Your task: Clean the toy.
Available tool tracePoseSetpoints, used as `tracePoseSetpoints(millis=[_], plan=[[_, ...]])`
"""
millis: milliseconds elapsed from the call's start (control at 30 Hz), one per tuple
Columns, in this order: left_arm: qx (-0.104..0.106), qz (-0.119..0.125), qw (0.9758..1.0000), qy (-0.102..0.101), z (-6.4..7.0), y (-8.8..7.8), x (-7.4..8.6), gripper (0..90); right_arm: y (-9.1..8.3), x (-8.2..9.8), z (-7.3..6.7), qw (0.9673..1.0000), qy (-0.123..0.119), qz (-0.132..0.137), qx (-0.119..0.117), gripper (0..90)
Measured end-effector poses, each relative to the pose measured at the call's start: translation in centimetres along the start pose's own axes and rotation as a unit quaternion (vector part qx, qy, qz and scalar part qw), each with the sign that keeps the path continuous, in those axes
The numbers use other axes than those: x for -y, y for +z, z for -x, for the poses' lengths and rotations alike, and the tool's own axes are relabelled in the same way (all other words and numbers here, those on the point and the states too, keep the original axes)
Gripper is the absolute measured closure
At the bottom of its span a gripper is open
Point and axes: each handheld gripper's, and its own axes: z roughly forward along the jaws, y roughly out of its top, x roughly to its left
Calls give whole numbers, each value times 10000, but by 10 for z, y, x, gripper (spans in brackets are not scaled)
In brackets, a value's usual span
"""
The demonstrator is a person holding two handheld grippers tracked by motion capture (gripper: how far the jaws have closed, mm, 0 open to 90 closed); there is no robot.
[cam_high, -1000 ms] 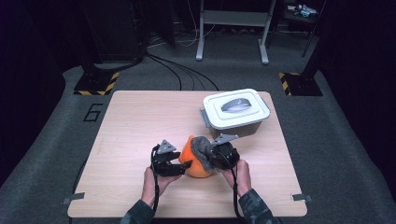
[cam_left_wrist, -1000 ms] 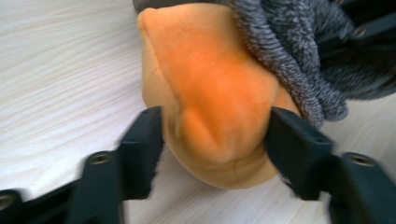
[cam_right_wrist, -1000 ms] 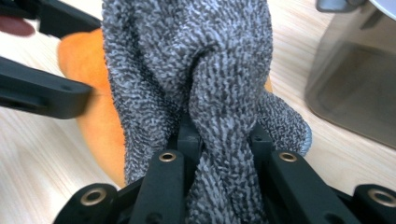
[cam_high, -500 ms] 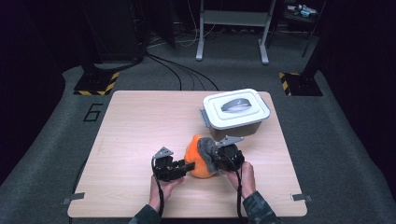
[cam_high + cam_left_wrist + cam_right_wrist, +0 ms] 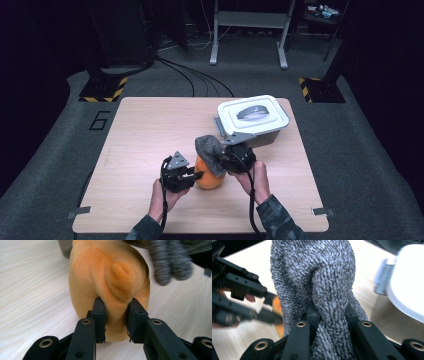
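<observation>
Grey cloth [image 5: 209, 148] lifted higher; orange plush [image 5: 207, 176] stands upright.

The grey cloth [image 5: 317, 280] runs off the right gripper view's top edge and hides most of the orange plush toy [image 5: 277, 305] behind it.

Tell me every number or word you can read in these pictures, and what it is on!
"6": a dark number on the grey floor, just left of the wooden table.
Nothing else can be read: the white lidded box, the orange plush toy and the grey fuzzy cloth carry no writing.
</observation>
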Motion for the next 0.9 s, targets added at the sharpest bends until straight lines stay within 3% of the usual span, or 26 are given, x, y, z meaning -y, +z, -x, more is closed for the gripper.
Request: tracePoseSetpoints(millis=[67, 100, 200, 233, 300, 433, 667, 800, 900], plan=[[-17, -15, 10000, 10, 2, 3, 2, 662, 17, -2, -1, 9998, -25, -219, -28, 736], [-106, 28, 9999, -50, 3, 5, 4, 590, 25, 1, 0, 9995, 28, -315, -28, 737], [-219, 262, 9987, -376, 2, 13, 14, 357, 38, 12, 9, 9989, 223, -407, -62, 739], [-145, 336, 9984, -442, 2, 18, 17, 353, 38, 15, 11, 9987, 293, -395, -96, 740], [-109, 527, 9974, -483, 5, 25, 21, 468, 37, 18, 12, 9986, 306, -422, -35, 740], [-114, 533, 9976, -438, 8, 29, 21, 656, 35, 26, 17, 9984, 312, -463, 19, 741], [-15, 527, 9978, -403, 8, 26, 23, 692, 24, 46, 25, 9979, 407, -497, 32, 741], [108, 555, 9978, -356, 5, 26, 25, 691, 21, 64, 32, 9956, 560, -730, 165, 740], [156, 570, 9975, -380, 5, 25, 26, 691, 16, 68, 37, 9952, 512, -786, 263, 739]])
